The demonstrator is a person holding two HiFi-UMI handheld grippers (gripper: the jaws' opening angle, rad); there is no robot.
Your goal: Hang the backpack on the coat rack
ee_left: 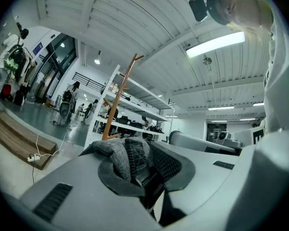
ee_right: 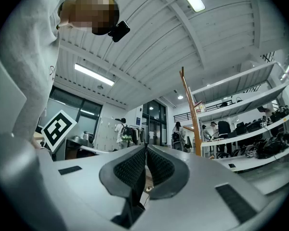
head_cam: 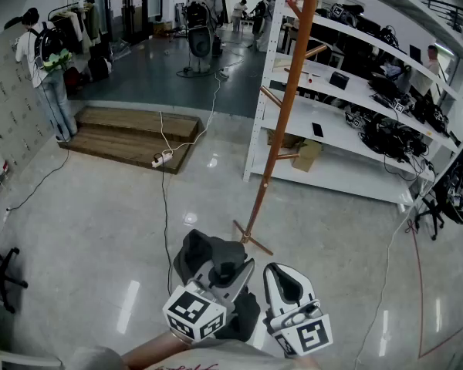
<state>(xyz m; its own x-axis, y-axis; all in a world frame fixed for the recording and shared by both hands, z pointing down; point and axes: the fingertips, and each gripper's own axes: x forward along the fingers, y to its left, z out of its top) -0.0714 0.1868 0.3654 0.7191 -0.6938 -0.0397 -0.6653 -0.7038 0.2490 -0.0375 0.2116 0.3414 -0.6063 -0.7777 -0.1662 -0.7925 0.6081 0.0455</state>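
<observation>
Backpack (head_cam: 202, 251) sits bunched at the left gripper (head_cam: 230, 274), close to the person's body and well short of the coat rack (head_cam: 282, 122). In the left gripper view the jaws are nearly closed, pinching a fold of grey knit fabric with a black strap (ee_left: 147, 177) caught between the pads. The grab looks to be at the top of the bag, probably so a loop hangs free to drop over a peg. Right gripper (head_cam: 287, 280) rides just beside the left. Its pads are pressed together with nothing between them — judged to be held in reserve for spreading the strap at the rack.

Rack is a slim orange-brown wooden pole with short angled pegs and splayed feet. It stands just in front of white shelving (head_cam: 355, 106) loaded with dark gear and cables. The pegs that show look bare.

Floor (head_cam: 100, 230) is glossy pale grey tile that throws back the ceiling lights. A white cable (head_cam: 208, 114) runs to a power strip (head_cam: 162, 159) at the edge of a low wooden platform (head_cam: 131, 133), and a thin dark lead trails from there towards the person — worth stepping round. The room is a large open workspace with a standing fan (head_cam: 200, 41) and several people in the background.
</observation>
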